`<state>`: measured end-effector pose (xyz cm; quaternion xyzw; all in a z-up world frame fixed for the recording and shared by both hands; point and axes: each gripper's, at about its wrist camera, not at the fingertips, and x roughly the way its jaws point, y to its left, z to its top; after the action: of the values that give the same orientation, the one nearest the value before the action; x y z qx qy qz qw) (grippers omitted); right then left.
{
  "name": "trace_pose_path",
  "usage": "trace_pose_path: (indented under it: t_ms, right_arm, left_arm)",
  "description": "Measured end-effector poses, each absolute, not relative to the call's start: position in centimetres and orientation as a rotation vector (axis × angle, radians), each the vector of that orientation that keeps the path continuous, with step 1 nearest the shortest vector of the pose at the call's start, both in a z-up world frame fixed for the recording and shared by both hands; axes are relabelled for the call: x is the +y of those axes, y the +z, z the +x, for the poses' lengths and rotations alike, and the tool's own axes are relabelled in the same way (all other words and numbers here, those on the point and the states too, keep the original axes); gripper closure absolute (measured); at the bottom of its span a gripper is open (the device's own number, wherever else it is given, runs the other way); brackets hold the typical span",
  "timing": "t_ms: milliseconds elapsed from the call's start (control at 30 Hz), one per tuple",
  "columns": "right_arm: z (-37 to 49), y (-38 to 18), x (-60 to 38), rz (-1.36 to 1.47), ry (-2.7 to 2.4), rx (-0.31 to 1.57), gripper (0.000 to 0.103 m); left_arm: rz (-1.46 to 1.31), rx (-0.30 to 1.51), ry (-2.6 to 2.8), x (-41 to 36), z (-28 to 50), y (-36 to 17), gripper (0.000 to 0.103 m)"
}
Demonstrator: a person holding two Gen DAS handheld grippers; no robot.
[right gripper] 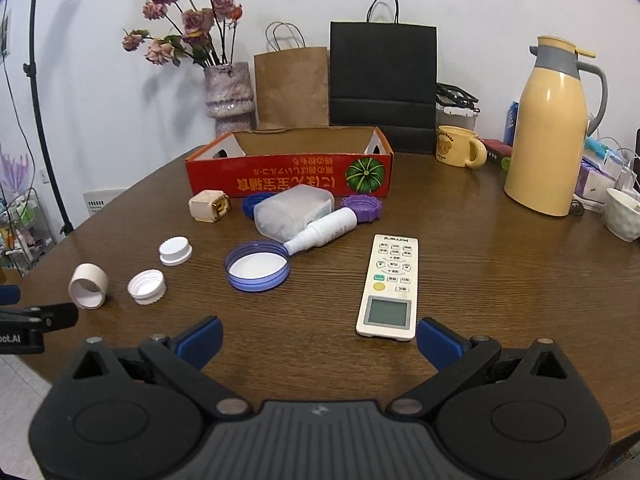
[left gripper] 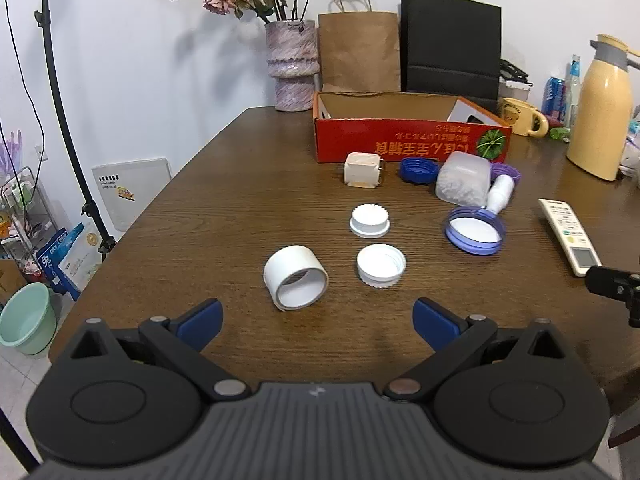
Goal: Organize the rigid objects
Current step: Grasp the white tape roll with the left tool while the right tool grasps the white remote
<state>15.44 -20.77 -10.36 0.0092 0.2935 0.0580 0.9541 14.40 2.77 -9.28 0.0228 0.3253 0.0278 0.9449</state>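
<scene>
My left gripper (left gripper: pixel 318 324) is open and empty, just short of a white tape roll (left gripper: pixel 295 283) lying on its side. Behind it lie two white caps (left gripper: pixel 381 266) (left gripper: pixel 369 220), a large purple lid (left gripper: pixel 474 230), a white spray bottle (left gripper: pixel 500 194), a clear plastic container (left gripper: pixel 462 178), a blue cap (left gripper: pixel 418 169), a purple cap (left gripper: pixel 506 171) and a beige plug (left gripper: pixel 362 170). My right gripper (right gripper: pixel 319 342) is open and empty, with a white remote control (right gripper: pixel 390 286) just ahead of its right finger. An open red cardboard box (right gripper: pixel 288 178) stands behind the objects.
A vase of dried roses (right gripper: pixel 230 92), a brown paper bag (right gripper: pixel 292 88) and a black paper bag (right gripper: pixel 382 84) stand at the back of the brown table (right gripper: pixel 500 280). A yellow mug (right gripper: pixel 458 146), a yellow thermos jug (right gripper: pixel 550 128) and a white bowl (right gripper: pixel 622 218) stand on the right.
</scene>
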Motion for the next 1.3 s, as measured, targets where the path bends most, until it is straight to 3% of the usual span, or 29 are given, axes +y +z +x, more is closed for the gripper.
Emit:
trace_pose_path:
  t_ms: [833, 900, 1000, 1067, 1133, 1300]
  right_arm:
    - [24.3, -14.2, -23.0, 0.044, 0.015, 0.658, 0.001]
    - [24.8, -14.4, -23.0, 0.037, 0.007, 0.660, 0.001]
    - [25.5, -14.6, -23.2, 0.034, 0.000, 0.664, 0.001]
    - [25.9, -14.8, -23.2, 0.031, -0.005, 0.668, 0.003]
    - [26.3, -14.9, -23.4, 0.029, -0.009, 0.671, 0.005]
    - [27.1, -15.1, -23.8, 0.023, -0.016, 0.676, 0.008]
  left_arm:
    - [0.031, 0.753, 0.186, 4.4, 22.4, -13.8, 0.004]
    - [0.034, 0.743, 0.198, 4.4, 22.5, -13.7, 0.007]
    - [0.028, 0.731, 0.202, 4.5, 22.6, -13.6, 0.022]
    - [0.021, 0.723, 0.197, 4.5, 22.5, -13.5, 0.043]
    - [0.012, 0.718, 0.184, 4.5, 22.4, -13.4, 0.055]
    - [0.007, 0.714, 0.183, 4.5, 22.6, -13.3, 0.055]
